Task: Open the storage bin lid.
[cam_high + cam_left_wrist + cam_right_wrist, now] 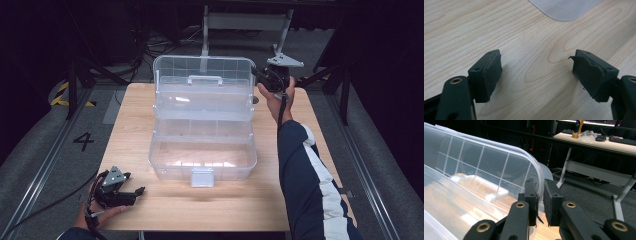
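Lid [202, 80] edge clamped between right gripper [540, 202] fingers [531, 202], at far right corner. Stands upright, fully swung back; storage box [202, 160] open at bench [130, 150] centre, tray exposed, latch toward person. Judged: opening done or closing not yet begun. Long axis left–right. Left gripper [536, 75] fingers apart, empty, low over near-left bench.

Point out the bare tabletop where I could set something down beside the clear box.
Bare wood lies left of the clear box, up to the table edge, and along the near edge between the left gripper and the sleeve. Crowded: the far right corner, where the right gripper pinches the raised lid.
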Demonstrator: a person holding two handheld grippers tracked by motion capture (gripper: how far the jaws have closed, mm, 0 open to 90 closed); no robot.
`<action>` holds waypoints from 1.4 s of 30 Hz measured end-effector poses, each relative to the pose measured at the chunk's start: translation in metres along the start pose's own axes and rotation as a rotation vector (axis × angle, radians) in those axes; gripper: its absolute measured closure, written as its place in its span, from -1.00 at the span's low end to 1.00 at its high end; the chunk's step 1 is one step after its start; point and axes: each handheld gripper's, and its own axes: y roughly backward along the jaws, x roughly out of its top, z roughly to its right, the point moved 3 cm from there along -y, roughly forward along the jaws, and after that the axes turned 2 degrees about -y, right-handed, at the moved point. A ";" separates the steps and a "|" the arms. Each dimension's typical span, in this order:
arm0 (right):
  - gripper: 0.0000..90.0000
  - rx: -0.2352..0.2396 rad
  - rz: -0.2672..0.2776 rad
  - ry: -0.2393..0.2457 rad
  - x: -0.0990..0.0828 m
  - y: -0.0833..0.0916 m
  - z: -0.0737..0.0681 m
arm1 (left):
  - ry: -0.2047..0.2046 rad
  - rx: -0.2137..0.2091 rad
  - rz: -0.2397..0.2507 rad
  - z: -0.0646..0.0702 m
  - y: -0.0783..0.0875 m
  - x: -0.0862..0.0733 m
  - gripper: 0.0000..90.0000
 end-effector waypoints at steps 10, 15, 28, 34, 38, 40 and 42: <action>0.81 -0.005 -0.002 -0.007 -0.003 -0.007 0.003 | -0.001 -0.004 -0.001 0.000 0.000 0.000 -0.48; 0.81 0.000 -0.010 -0.020 -0.004 -0.011 0.005 | -0.016 0.000 0.000 -0.002 -0.002 0.002 -0.49; 0.79 -0.016 -0.037 -0.020 -0.008 -0.022 0.008 | -0.009 -0.010 -0.006 -0.001 -0.002 0.003 -0.50; 0.79 -0.026 -0.051 -0.024 -0.010 -0.029 0.009 | -0.009 -0.016 -0.008 -0.001 -0.002 0.003 -0.50; 0.78 -0.027 -0.060 -0.018 -0.011 -0.032 0.011 | -0.008 -0.018 -0.012 -0.001 -0.002 0.003 -0.51; 0.78 -0.028 -0.061 -0.022 -0.012 -0.033 0.011 | -0.008 -0.018 -0.012 -0.001 -0.002 0.003 -0.51; 0.78 -0.026 -0.066 -0.026 -0.013 -0.036 0.012 | -0.009 -0.018 -0.012 -0.001 -0.002 0.003 -0.51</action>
